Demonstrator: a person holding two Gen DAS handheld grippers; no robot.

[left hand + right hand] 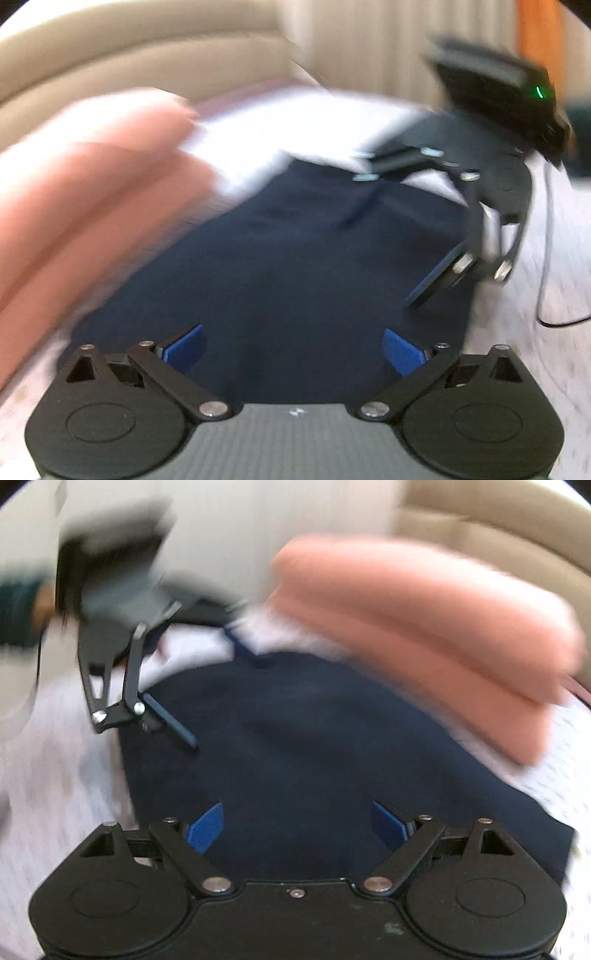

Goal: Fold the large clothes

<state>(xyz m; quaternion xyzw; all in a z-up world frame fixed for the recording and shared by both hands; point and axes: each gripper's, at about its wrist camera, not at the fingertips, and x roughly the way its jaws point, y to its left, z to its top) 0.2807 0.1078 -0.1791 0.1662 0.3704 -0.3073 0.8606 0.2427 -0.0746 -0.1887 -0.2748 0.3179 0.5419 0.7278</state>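
No writing is legible on the blurred navy garment point(280, 266).

Beige padded headboard point(140, 48) curves behind bed; pale patterned bedsheet point(554, 350) covers mattress. Off-white wall point(229, 535), ribbed pale curtain point(369, 40), orange strip point(539, 37) beside it (all motion-blurred).

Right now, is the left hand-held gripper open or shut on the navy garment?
Open. The left hand-held gripper has its blue pads spread wide, with nothing pinched; the navy garment lies flat on the bed beneath.
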